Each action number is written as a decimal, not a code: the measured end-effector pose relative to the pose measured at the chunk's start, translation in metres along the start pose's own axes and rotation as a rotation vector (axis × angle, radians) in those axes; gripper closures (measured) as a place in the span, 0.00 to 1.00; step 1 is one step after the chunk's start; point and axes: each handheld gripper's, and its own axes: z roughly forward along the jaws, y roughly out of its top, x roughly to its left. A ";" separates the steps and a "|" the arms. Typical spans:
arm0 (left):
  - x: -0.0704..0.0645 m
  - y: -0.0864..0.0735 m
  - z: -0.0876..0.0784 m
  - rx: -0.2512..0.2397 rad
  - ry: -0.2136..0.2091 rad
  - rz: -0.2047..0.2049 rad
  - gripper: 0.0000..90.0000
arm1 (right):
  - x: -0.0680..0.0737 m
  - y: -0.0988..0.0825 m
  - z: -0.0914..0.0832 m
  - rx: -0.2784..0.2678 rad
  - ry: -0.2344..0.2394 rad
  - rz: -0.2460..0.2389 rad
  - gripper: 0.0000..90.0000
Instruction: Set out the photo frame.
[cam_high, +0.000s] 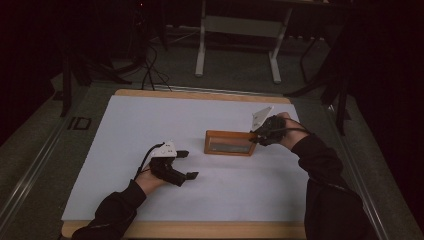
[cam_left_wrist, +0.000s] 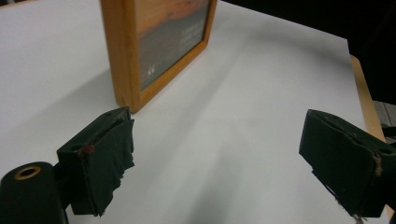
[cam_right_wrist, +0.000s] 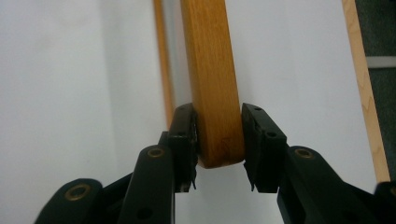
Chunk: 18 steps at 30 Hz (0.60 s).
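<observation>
A wooden picture frame (cam_high: 230, 142) stands upright on its long edge on the white sheet (cam_high: 150, 120), right of the middle. My right gripper (cam_high: 255, 136) is at the frame's right end. In the right gripper view its two black pads (cam_right_wrist: 184, 135) sit against both faces of the frame's wooden edge (cam_right_wrist: 212, 70), shut on it. My left gripper (cam_high: 186, 165) hovers low over the sheet to the frame's left, with its jaws wide apart. In the left gripper view its jaws (cam_left_wrist: 215, 158) hold nothing, and the frame's near corner (cam_left_wrist: 126, 70) stands just beyond them.
The white sheet covers most of a wooden table (cam_high: 200, 95). Its light wood border shows at the far and near edges. Beyond the table, on the dark floor, stand a white desk frame (cam_high: 240, 30) and cables (cam_high: 150, 65).
</observation>
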 end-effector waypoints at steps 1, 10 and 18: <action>0.000 0.000 0.000 -0.003 -0.002 -0.003 0.12 | -0.003 0.000 0.001 -0.004 0.000 -0.003 0.74; 0.002 -0.003 0.002 -0.005 -0.005 -0.015 0.12 | -0.022 0.002 0.010 0.005 -0.007 0.040 0.71; 0.003 -0.005 0.002 -0.005 -0.013 -0.021 0.12 | -0.034 0.001 0.016 0.005 -0.006 0.091 0.69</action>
